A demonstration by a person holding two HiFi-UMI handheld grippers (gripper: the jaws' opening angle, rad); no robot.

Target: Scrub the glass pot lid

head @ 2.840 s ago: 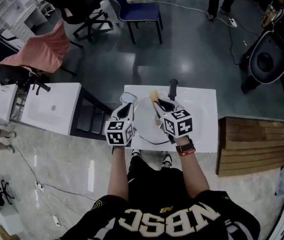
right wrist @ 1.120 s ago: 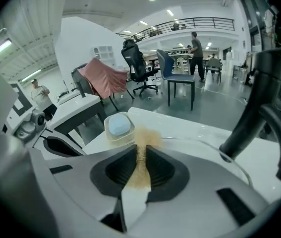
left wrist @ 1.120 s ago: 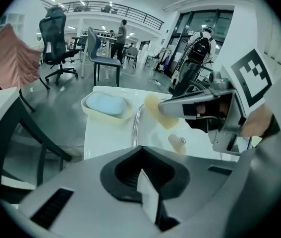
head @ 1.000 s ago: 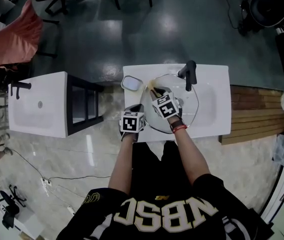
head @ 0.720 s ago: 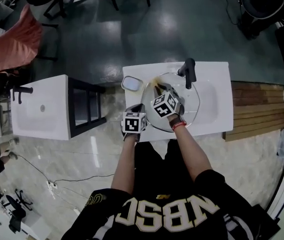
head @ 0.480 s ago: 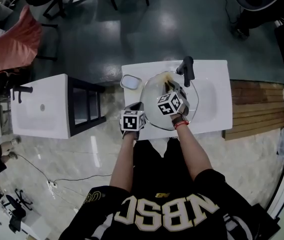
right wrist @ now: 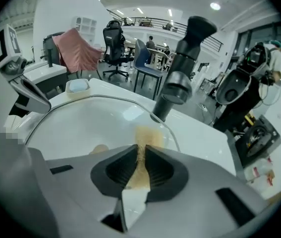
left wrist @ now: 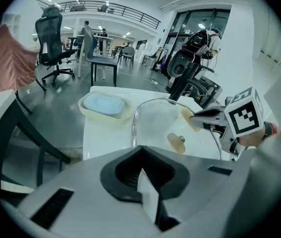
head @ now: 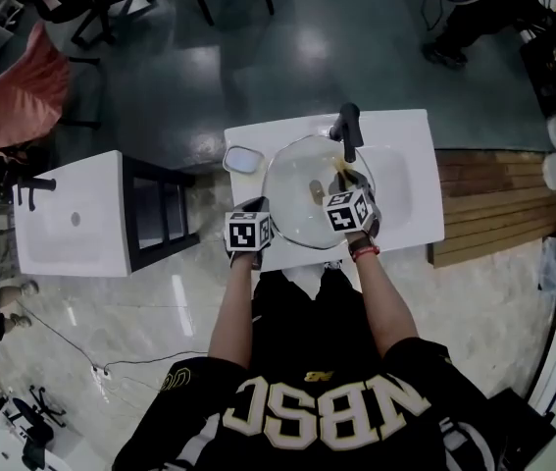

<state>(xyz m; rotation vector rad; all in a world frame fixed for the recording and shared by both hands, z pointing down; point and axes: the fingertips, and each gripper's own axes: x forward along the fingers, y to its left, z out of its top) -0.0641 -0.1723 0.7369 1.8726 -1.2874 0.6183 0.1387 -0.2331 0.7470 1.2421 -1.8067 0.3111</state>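
Sweeping across from the far-left rim, where it worked a second ago, the right gripper [head: 342, 181] now sits on the right side of the glass pot lid [head: 297, 180], just in front of the black faucet [head: 347, 126]. Its jaws are pressed together on a tan scrub pad [right wrist: 142, 135], which lies against the glass. The left gripper [left wrist: 142, 175] is pinched on the lid's near rim and holds it above the white sink [head: 410, 170], tilted up toward the person.

The step in hand looks like the scrubbing pass itself. To do it well, the left grip should probably stay firm on the rim so the lid does not swing under the pad's push. The right side should likely press flat and work in overlapping strokes, round the knob [left wrist: 178, 142] and out to the metal edge, keeping clear of the faucet close behind.

Clear and domed, the lid has a thin bright metal rim and a small brownish knob at its centre. Whether any soil or suds remain on it cannot be told. A pale dish with a blue bar [left wrist: 104, 104] stands on the counter to the lid's left.
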